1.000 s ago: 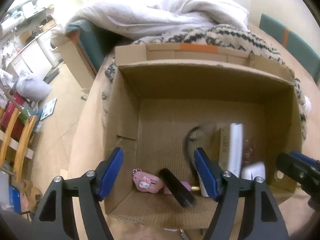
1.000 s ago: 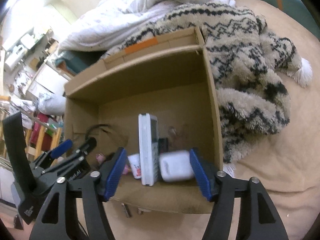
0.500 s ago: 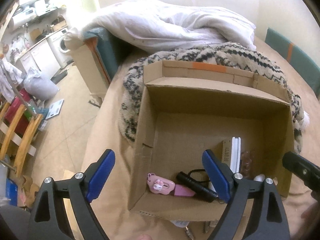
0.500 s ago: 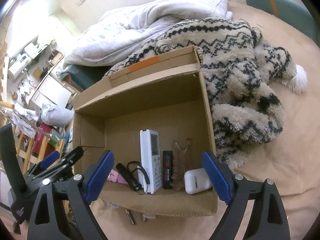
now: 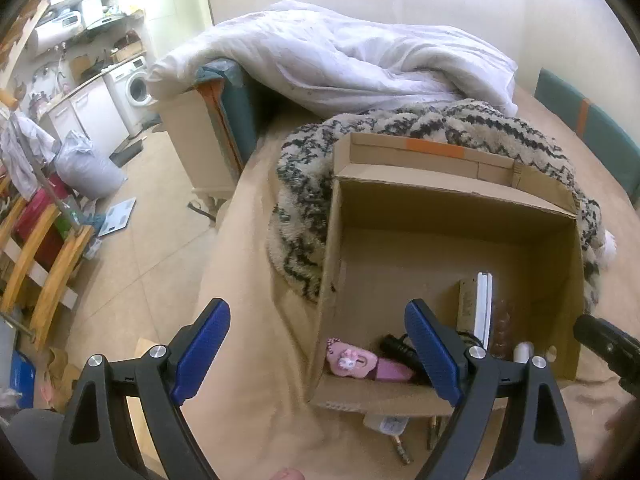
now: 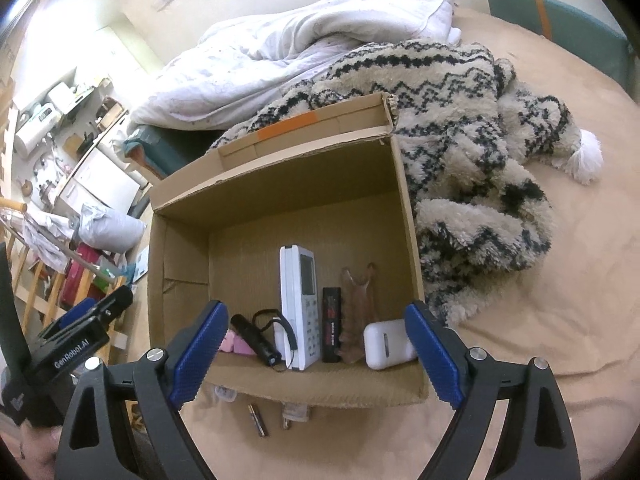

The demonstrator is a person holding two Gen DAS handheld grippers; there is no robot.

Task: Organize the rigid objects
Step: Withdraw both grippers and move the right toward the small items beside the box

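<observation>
Basically: cardboard box [image 6: 280,208] on the bed, items lined along its near wall, both grippers wide open and empty.

Left gripper [image 5: 316,352] and right gripper [image 6: 316,348] hover above the box's near edge. Risks, as I judge them: the white remote [image 6: 299,304] stands on its edge and could topple onto the black flashlight [image 6: 256,340]; the glossy earbud case [image 6: 388,344] could slip from the pads; the soft bedsheet [image 6: 560,320] lets the corrugated box shift. A battery [image 6: 257,420] lies outside it.

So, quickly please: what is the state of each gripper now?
Left gripper: jaws open, holding nothing.
Right gripper: jaws open, holding nothing.
</observation>
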